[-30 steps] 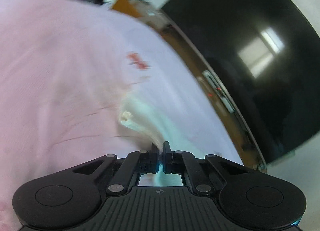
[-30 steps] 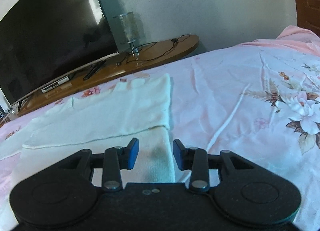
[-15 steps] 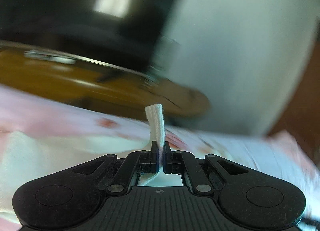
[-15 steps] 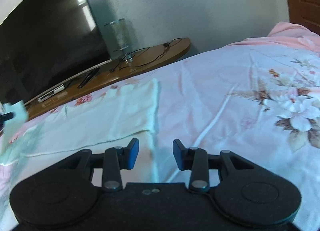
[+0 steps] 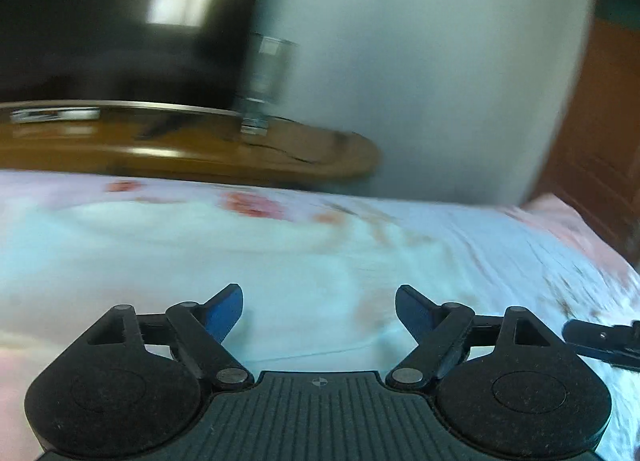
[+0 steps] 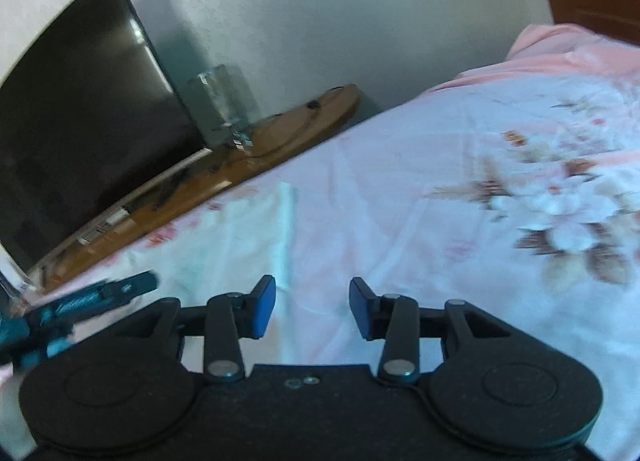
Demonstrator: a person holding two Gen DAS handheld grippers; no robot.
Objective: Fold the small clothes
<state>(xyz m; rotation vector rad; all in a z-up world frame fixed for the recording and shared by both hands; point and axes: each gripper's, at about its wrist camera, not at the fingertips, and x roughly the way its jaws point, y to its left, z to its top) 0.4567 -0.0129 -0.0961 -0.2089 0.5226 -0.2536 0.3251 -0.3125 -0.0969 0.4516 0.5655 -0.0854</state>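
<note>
left fingers (image 5: 319, 311) spreading, empty | right fingers (image 6: 312, 307) parting, empty | flower print (image 6: 560, 217) only right view

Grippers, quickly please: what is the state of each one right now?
Left gripper: jaws opening, nothing between them, white garment lies below.
Right gripper: jaws opening, holding nothing.

Soft daylight is filling both views, and a window is glaring back off the dark television screen (image 5: 100, 21). Motion blur is smearing the left view, the wooden shelf (image 5: 200, 149) and bedsheet (image 5: 460, 245) especially (the black casing in front is staying sharp). The fisheye lens is bending the edges, and the right view's corners are going dark.
</note>
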